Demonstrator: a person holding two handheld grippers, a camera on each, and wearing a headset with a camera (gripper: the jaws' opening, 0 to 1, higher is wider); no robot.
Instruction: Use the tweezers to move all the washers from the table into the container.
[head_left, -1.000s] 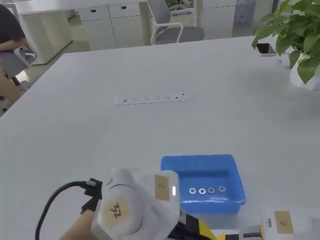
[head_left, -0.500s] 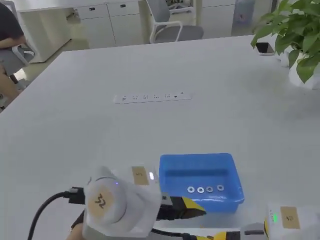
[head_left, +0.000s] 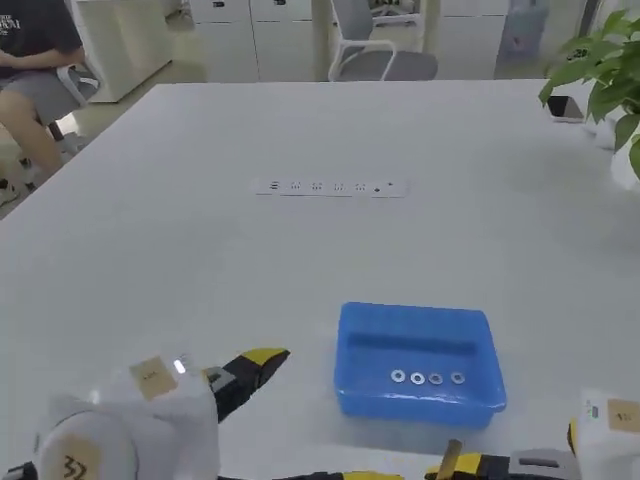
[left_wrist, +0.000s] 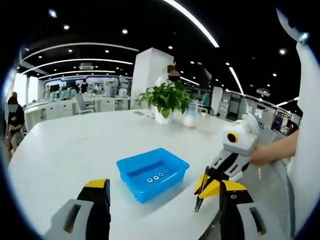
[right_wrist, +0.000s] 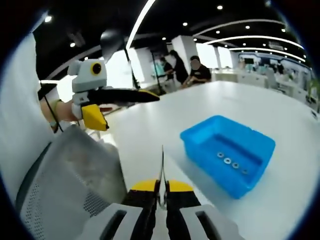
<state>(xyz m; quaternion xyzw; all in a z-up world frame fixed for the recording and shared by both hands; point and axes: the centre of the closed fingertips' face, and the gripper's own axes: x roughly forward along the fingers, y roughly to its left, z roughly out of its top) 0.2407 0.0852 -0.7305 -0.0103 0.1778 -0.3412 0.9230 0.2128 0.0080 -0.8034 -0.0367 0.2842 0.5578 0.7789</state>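
At the upper left of the head view a seated person (head_left: 35, 45) is cut by the frame edge. Lower left on the table (head_left: 200, 250), the left gripper (head_left: 255, 368) now sits clear of the blue container (head_left: 415, 314). A second ago its white body overlapped the container's near left corner, and half a second ago it was still just beside it. The camera has shifted as well, since the power strip (head_left: 330, 187) lies a little further right in the frame, but the gap between gripper and container has plainly grown. Its jaws stand wide apart with nothing between them, as the left gripper view shows. The lower jaw is hard to make out in the head view.

In the middle right, four washers (head_left: 427, 377) lie in a row on the container's floor, as they did a second ago.

At the bottom right the right gripper (head_left: 450, 467) is cut off by the frame edges, as before. In the right gripper view its jaws are pressed together on the tweezers (right_wrist: 162, 167), whose thin points rise over the bare table, apart from the container. In the head view the tweezers are too blurred to pick out. At the upper right a plant (head_left: 600, 60) is cropped by the frame edge.
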